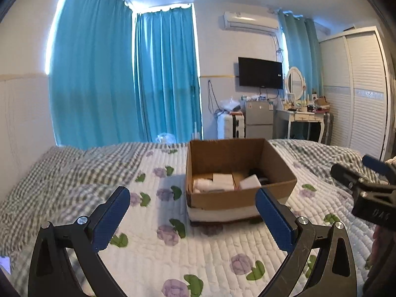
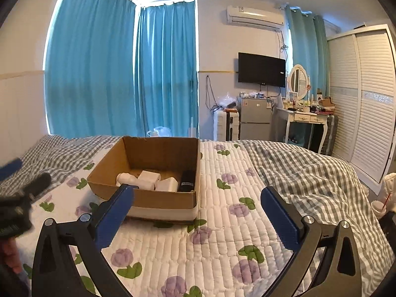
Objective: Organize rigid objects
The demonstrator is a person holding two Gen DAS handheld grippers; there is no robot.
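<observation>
An open cardboard box sits on the flowered quilt of the bed; it also shows in the right wrist view. Inside lie several white blocks and a black cylinder; the left wrist view shows the white pieces. My left gripper is open and empty, in front of the box. My right gripper is open and empty, just right of the box's near corner. Each gripper shows at the edge of the other's view, the right one and the left one.
A grey checked blanket covers the bed's right side and far left. Beyond the bed stand blue curtains, a small fridge, a dressing table and a white wardrobe. A drink cup sits at the right.
</observation>
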